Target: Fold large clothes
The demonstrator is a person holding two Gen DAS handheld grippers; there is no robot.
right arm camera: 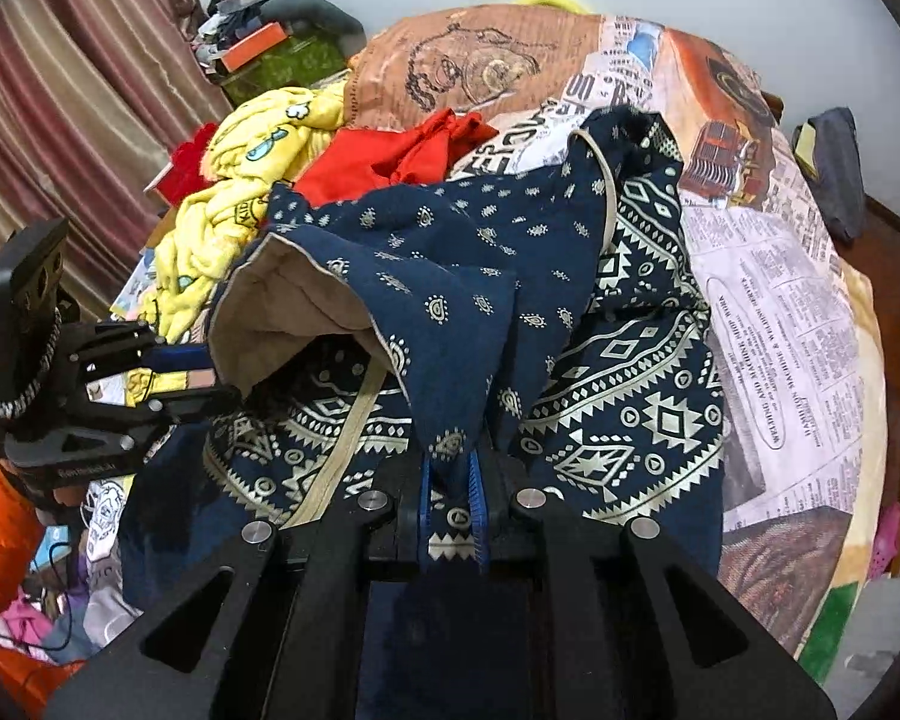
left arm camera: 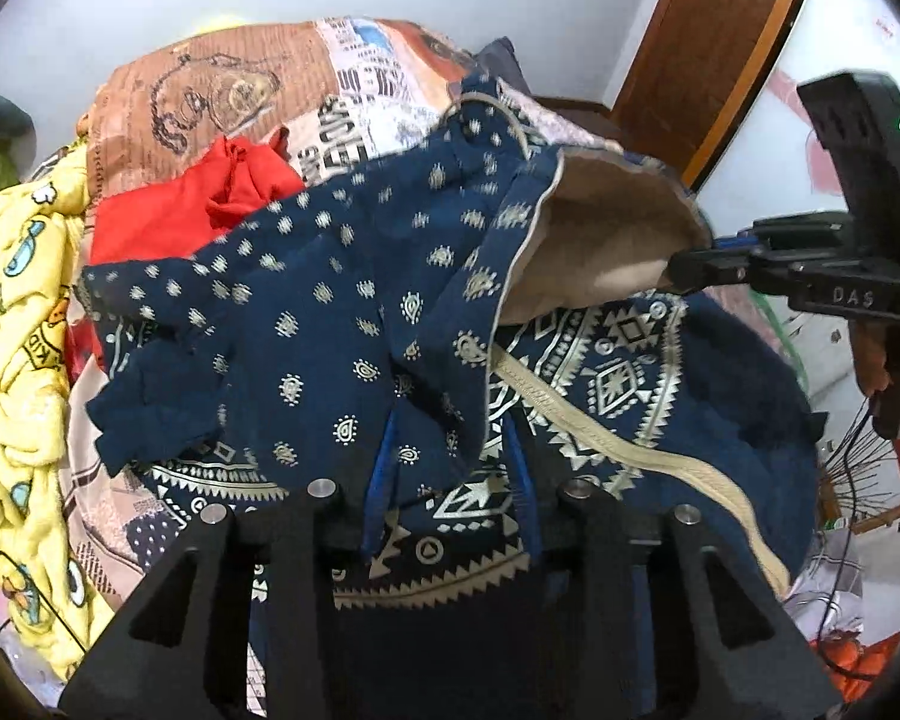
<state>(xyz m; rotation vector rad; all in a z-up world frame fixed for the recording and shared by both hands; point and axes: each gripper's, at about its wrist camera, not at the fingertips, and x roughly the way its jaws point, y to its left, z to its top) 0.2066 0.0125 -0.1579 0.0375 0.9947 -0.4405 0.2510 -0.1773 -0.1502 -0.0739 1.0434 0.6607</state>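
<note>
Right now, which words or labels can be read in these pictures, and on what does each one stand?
"DAS": on the right gripper, behind its tongs.
"WELDING AND MACHINE SHOP WORK", probably: in an oval on the newsprint blanket.
Other newsprint: too small to read.
Label on the left gripper: blurred.

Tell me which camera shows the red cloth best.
The right wrist view: the red cloth sits clear and sharper behind the navy garment. In the left wrist view it is blurrier, and the garment hides its lower edge.

"DAS" stands on the right tongs [left arm camera: 684,269]; newsprint bedsheet [right arm camera: 774,324] reads "WEDDING AND MACHINE SHOP"
</note>
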